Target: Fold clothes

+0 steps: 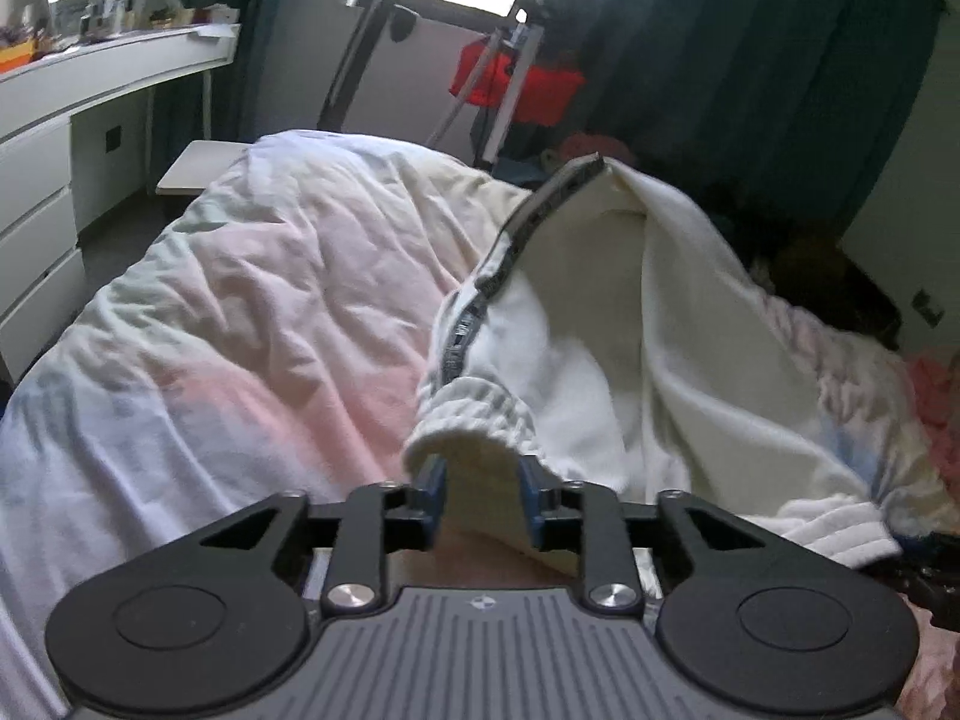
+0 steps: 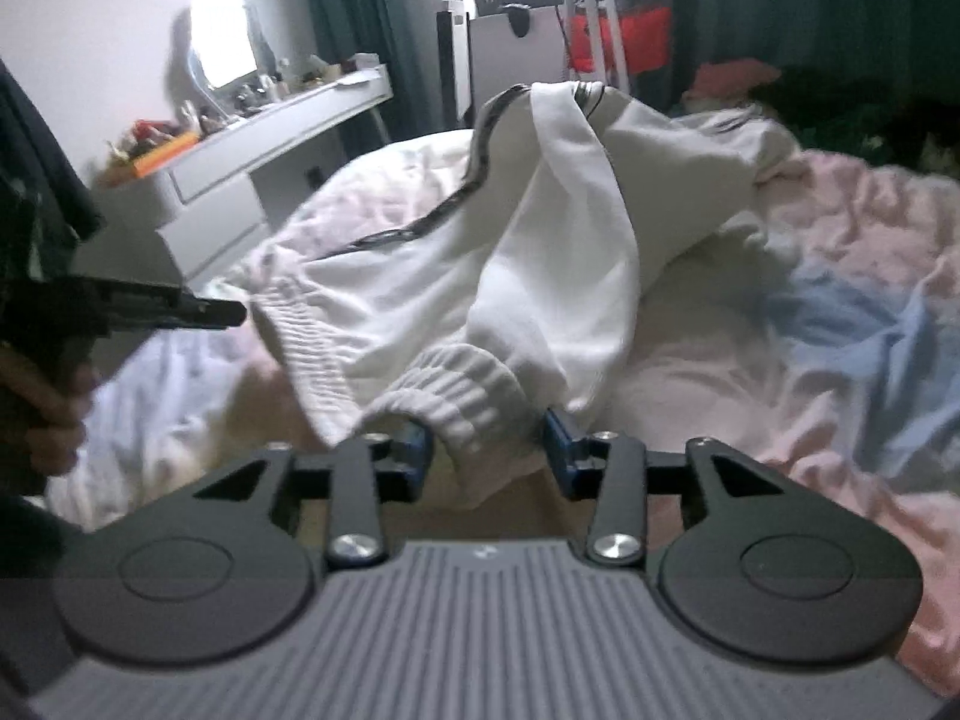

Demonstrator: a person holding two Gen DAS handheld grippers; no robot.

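Observation:
A white sweatshirt-like garment (image 1: 576, 312) with a dark printed stripe and ribbed cuffs lies bunched on the bed, partly lifted. In the left wrist view its ribbed edge (image 1: 474, 420) drapes over my left gripper (image 1: 483, 480), whose blue fingers stand apart with cloth hanging between them. In the right wrist view a ribbed cuff (image 2: 462, 396) sits between the spread fingers of my right gripper (image 2: 489, 444). The left gripper (image 2: 204, 312) also shows at the left there, at the garment's ribbed hem (image 2: 312, 348).
The bed carries a crumpled pink, white and blue duvet (image 1: 240, 300). A white desk with drawers (image 1: 72, 120) stands left of it. A metal stand (image 1: 510, 60) with a red bag, dark curtains and dark clutter (image 1: 840, 276) lie beyond the bed.

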